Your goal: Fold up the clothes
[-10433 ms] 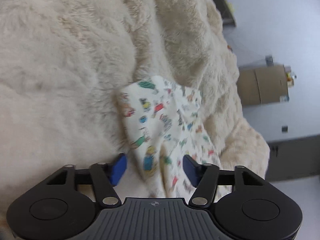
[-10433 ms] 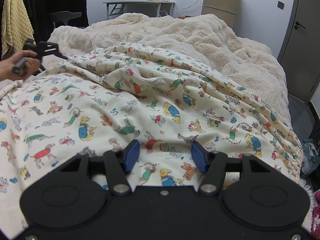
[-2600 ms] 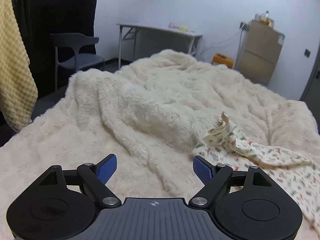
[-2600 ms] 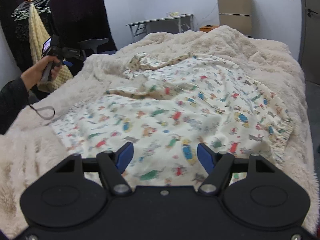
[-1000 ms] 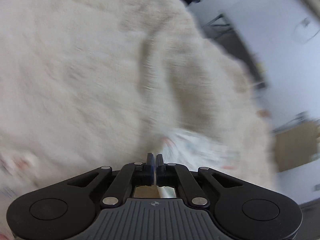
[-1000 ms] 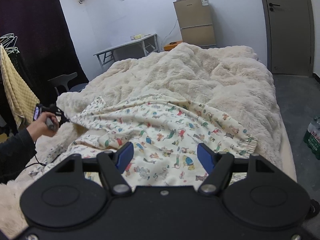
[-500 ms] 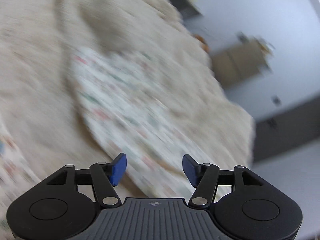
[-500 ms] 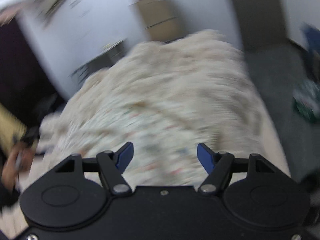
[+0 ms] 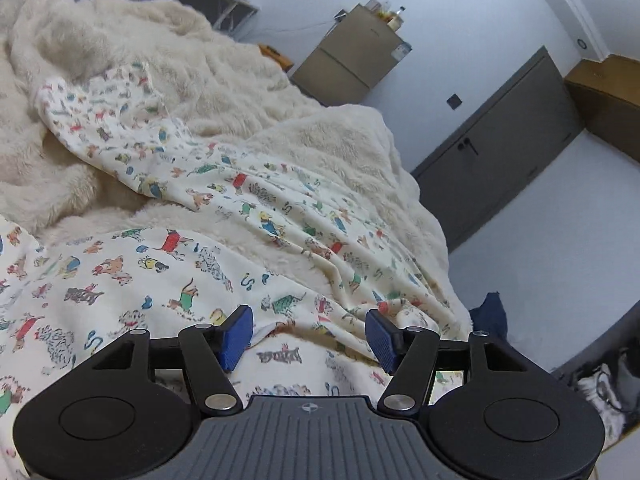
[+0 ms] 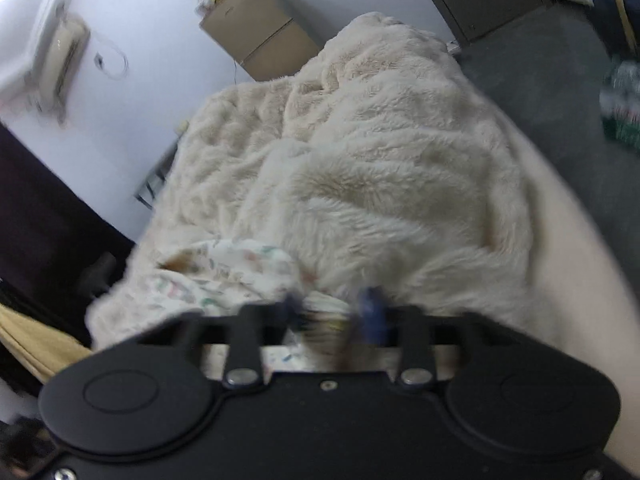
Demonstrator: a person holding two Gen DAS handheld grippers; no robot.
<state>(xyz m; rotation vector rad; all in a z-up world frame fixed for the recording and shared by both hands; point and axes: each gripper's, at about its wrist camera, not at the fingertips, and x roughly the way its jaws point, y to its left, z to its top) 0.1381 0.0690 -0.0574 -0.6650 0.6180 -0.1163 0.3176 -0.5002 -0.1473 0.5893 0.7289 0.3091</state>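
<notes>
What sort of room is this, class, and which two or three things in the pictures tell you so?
Most likely a bedroom: a bed under a fluffy cream blanket, a printed sheet spread over it, and a door in the white wall.

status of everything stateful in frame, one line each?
Left gripper: jaws open above the printed cloth, nothing pinched.
Right gripper: jaws have just been closing, a bunch of cloth between them; blurred, grip unclear.
Printed cloth: unfolded, rumpled, spread over the blanket.
Blanket: bunched.
Door: shut.
</notes>
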